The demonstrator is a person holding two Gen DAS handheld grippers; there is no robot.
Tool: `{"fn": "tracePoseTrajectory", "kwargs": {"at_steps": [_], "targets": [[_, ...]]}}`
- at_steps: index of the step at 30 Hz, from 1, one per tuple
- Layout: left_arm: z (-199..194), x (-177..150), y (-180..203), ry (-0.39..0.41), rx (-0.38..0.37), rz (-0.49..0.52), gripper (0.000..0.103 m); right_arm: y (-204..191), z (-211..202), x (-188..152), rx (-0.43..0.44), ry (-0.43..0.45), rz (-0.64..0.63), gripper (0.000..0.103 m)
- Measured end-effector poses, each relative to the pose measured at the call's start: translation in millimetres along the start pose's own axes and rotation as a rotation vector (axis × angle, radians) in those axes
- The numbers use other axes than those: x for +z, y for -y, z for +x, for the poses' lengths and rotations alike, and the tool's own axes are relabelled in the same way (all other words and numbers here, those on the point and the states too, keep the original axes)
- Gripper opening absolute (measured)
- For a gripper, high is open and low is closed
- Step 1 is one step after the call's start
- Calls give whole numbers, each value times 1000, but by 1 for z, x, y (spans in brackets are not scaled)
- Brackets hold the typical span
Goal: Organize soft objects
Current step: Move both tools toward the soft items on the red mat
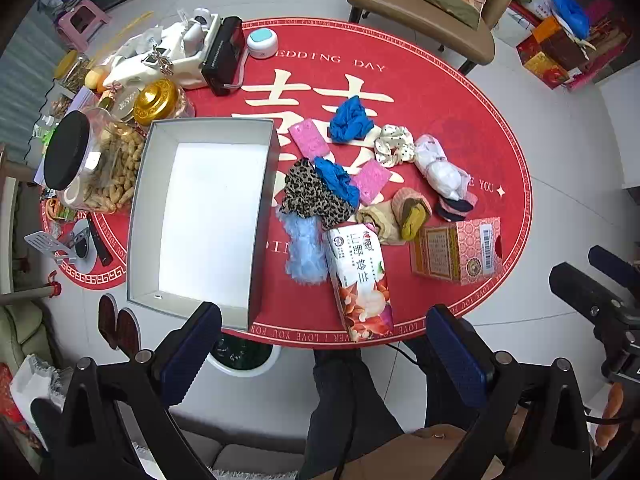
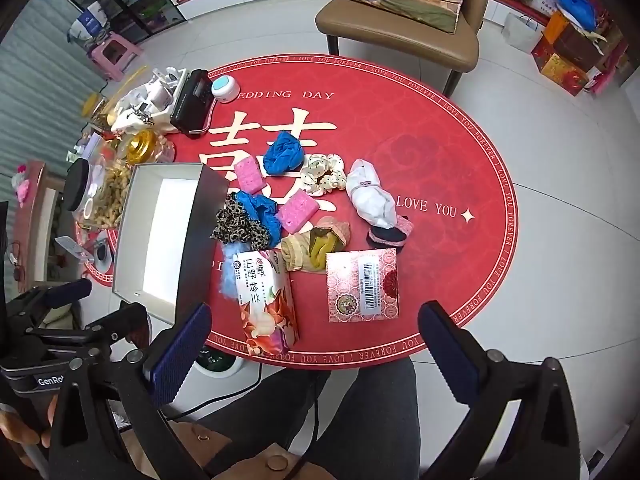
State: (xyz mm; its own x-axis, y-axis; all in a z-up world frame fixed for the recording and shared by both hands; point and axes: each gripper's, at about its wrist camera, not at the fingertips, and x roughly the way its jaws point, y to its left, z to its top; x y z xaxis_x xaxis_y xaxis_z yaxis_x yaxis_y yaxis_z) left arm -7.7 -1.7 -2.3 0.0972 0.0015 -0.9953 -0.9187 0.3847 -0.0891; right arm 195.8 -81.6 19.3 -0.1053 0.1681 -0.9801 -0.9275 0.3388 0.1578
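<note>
Nearest the lens, both grippers hang over the person's lap at the near edge of the round table. Left gripper has its blue-padded fingers spread wide, grasping nothing; right gripper is likewise spread wide and touches nothing.

Soft things lie in a loose heap right of the open grey box, whose white floor is blown out by glare: a leopard-print scrunchie touching the box wall, blue cloths, pink sponges, a polka-dot scrunchie, a white wrapped bundle and rolled socks (their folds are hard to separate).

A tissue pack reads "山野铃兰". The pink carton carries a barcode; its small print is unreadable. The red mat says "WEDDING DAY" (the W is covered) and "LOVE YOU".
</note>
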Motion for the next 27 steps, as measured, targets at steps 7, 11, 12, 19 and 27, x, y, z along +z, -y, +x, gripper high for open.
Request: {"fn": "tracePoseTrajectory", "kwargs": {"at_steps": [7, 11, 12, 19, 27], "targets": [[-4, -1, -4, 15, 13, -4, 103, -5, -1, -4, -11, -17, 7, 103], [-4, 0, -6, 46, 12, -1, 103, -2, 1, -10, -16, -26, 18, 103], [-2, 1, -7, 17, 1, -5, 103, 0, 3, -7, 7, -29, 25, 103], [12, -2, -13, -87, -7, -25, 103, 0, 12, -13, 1, -67, 43, 103], [37, 0, -20, -105, 49, -39, 103, 7, 27, -12, -13, -83, 47, 103]]}}
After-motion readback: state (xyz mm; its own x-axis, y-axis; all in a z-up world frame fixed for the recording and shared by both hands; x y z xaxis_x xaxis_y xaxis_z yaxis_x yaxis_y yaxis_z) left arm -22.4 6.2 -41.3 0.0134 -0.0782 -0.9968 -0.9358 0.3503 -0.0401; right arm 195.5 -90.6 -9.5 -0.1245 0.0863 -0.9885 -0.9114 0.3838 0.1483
